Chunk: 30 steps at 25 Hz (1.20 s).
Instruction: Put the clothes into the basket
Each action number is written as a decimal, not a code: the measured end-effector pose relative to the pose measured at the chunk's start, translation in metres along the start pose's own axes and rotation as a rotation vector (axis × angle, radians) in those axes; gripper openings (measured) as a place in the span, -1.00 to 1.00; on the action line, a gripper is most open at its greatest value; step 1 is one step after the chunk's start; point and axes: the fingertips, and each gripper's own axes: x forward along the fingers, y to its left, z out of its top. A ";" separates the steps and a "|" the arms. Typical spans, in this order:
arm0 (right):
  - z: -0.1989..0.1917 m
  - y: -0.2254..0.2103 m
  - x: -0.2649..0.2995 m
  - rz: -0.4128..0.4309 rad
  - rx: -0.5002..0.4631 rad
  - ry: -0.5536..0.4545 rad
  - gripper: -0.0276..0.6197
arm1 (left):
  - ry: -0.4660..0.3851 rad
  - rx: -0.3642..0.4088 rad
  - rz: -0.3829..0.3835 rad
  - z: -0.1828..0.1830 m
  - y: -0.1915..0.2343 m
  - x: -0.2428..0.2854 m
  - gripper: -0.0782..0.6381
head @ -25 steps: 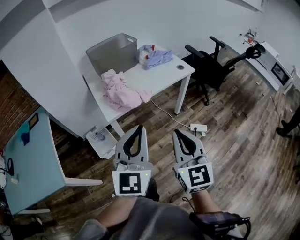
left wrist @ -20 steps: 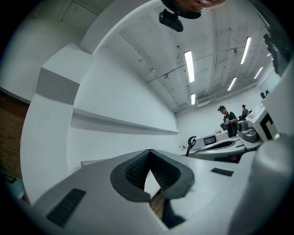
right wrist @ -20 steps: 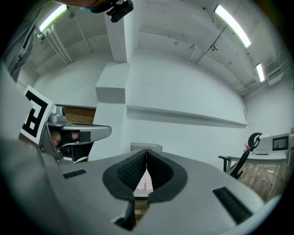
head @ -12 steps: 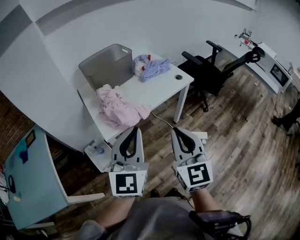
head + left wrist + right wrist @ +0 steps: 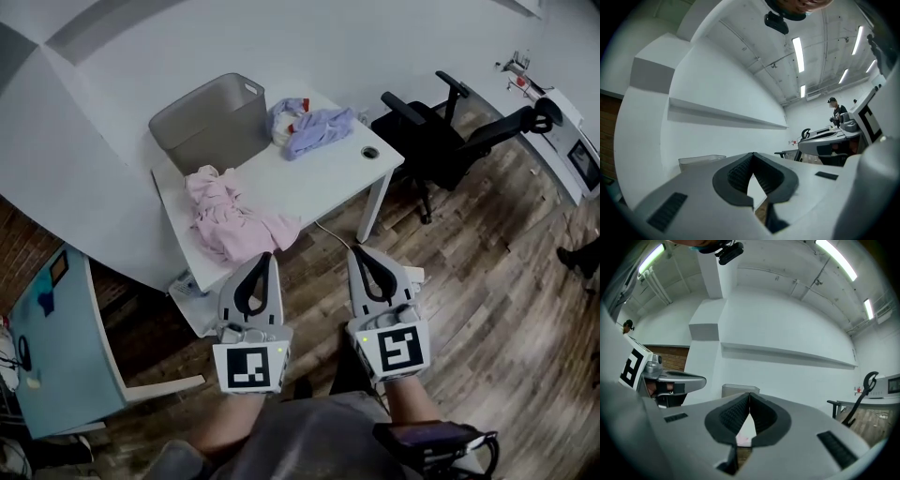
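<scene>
The white table [image 5: 323, 178] lies ahead of both grippers, with everything for the task on it. The grey basket [image 5: 208, 127] sits at its far corner, ahead and to the left of the left gripper [image 5: 265, 257]. It looks empty from here, so no clothes seem to have gone in yet.

The pink clothes [image 5: 232, 220] lie between that gripper and the basket, just beyond its tips. The heap's long axis runs from the basket side back toward the near table edge. The left gripper is plainly nearer to it than the right gripper [image 5: 360, 249].

The blue clothes [image 5: 314, 124] lie well ahead, just right of the basket, roughly between the two grippers' lines.

Both grippers are clenched with nothing between the jaws.
</scene>
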 end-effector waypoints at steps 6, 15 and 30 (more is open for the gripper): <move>-0.010 -0.046 0.068 0.143 0.019 -0.022 -0.90 | 0.043 0.022 0.148 -0.009 0.009 0.062 -0.76; 0.002 -0.060 0.144 0.372 0.036 -0.051 -0.90 | 0.052 0.059 0.386 0.009 0.041 0.101 -0.76; -0.039 -0.020 0.211 0.608 0.016 0.037 -0.90 | 0.145 -0.034 0.629 -0.057 0.099 0.093 -0.76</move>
